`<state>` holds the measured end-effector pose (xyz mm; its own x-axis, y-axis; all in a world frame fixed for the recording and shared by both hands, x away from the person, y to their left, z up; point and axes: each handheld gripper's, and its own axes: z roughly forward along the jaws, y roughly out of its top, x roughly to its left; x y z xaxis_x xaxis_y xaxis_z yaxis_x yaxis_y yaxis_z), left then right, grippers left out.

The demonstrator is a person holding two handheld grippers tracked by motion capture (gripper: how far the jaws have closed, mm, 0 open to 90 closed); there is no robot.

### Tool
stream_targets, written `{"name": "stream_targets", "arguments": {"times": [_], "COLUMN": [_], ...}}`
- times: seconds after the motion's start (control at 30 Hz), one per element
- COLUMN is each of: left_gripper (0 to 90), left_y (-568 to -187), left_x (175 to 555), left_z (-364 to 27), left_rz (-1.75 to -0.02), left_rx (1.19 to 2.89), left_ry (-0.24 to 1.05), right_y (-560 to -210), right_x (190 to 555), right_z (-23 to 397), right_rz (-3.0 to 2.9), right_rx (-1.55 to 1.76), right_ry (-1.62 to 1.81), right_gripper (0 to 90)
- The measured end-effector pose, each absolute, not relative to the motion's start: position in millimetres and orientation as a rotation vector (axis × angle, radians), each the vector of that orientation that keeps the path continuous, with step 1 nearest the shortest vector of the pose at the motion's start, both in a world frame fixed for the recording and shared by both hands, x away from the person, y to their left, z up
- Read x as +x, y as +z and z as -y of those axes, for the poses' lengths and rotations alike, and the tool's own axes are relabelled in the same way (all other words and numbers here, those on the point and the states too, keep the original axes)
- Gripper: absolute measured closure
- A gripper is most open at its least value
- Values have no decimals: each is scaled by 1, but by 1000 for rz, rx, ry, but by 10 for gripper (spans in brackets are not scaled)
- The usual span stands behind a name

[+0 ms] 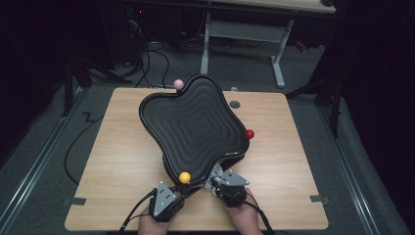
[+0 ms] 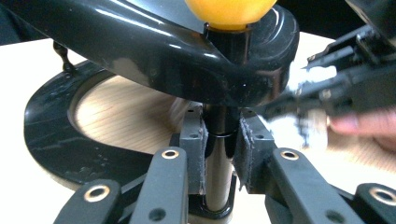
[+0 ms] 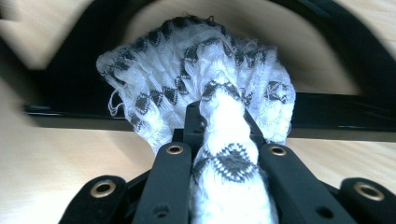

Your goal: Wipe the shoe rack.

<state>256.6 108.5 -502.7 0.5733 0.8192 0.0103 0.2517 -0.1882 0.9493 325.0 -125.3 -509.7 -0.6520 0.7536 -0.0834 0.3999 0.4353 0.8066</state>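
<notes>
The black wavy tray [image 1: 195, 127] stands tilted over the bench [image 1: 117, 161]. The left gripper [image 2: 219, 140] clamps the tray's post below the yellow ball [image 1: 184, 177]; just right of it, the right gripper [image 3: 219, 126] pinches a white patterned cloth [image 3: 196, 84] under the rim.

A light wooden table [image 1: 122, 161] carries a black stand whose ring-shaped base [image 2: 51, 135] rests flat on the wood just beyond the left gripper's fingers [image 2: 198, 149]. A small round grey cap [image 1: 235, 104] sits in the tabletop, well beyond them.
</notes>
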Motion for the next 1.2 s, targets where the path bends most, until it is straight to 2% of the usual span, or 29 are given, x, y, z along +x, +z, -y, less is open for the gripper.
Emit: {"name": "stream_targets", "arguments": {"times": [0.5,0.8,1.2], "left_gripper": [748,748,747], "left_y": [-503,-503,-503], "left_x": [253,254,256], "left_z": [-120,-120,-119], "left_rz": [-902,-901,-893], "left_rx": [1724,1722,1727], "left_ry": [661,656,648], "right_y": [-509,-509,-511], "right_x": [365,357,320], "right_z": [181,169,119], "right_rz": [-2076,-2155,-2326], "right_rx": [1155,1130,874], "right_ry": [985,1036,1096], "right_gripper": [777,742,750]}}
